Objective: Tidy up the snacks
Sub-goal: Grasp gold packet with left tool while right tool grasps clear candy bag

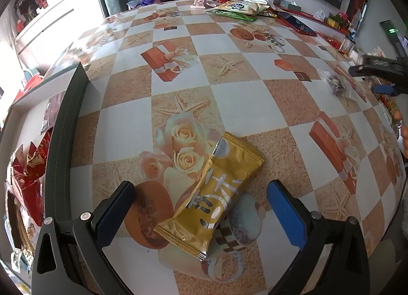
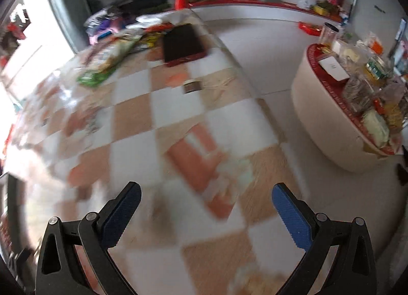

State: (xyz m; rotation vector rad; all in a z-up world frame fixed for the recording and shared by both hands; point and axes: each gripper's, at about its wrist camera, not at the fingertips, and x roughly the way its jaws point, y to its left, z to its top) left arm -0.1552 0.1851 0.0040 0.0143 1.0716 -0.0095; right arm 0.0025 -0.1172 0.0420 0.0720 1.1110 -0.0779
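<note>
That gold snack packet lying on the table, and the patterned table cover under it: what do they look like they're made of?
Gold snack packet: apparently metallised plastic film. It is glossy and creased, with silvery lining showing at a torn corner and crimped end seams.
Table cover: probably printed vinyl or oilcloth. It carries a checkered print of roses and starfish and is smooth, with window glare reflecting at the far left. Neither can be confirmed by sight.

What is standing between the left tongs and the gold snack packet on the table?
Nothing visible. The left tongs are open, and the gold snack packet lies flat on the table directly between the two fingers, uncovered.
</note>
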